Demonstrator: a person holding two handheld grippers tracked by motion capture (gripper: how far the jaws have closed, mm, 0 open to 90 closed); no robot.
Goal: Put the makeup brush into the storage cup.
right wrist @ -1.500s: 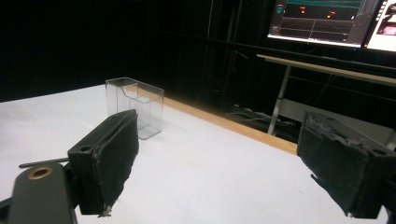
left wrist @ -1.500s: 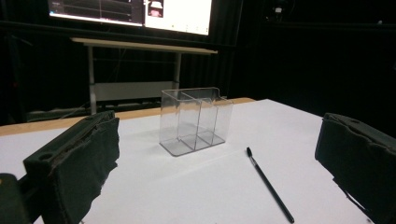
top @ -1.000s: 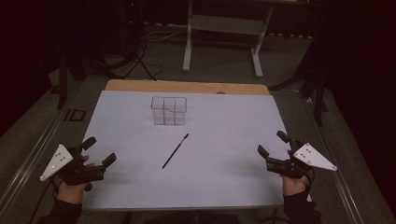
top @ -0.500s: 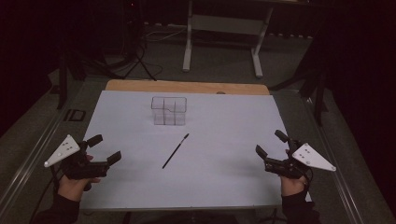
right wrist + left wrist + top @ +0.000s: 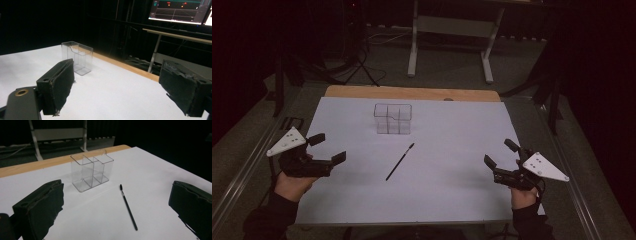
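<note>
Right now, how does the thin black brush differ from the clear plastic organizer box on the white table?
The thin black brush lies flat; the clear plastic organizer box stands upright. The brush is dark and slender, while the box is see-through, bulkier and split into compartments, all apparently empty. The brush lies nearer the person, the box farther back. Both rest on the white table, touched by neither gripper.

A thin black brush (image 5: 400, 161) lies flat near the table's middle, bristle tip angled toward the clear upright organizer (image 5: 393, 118), well apart.
</note>
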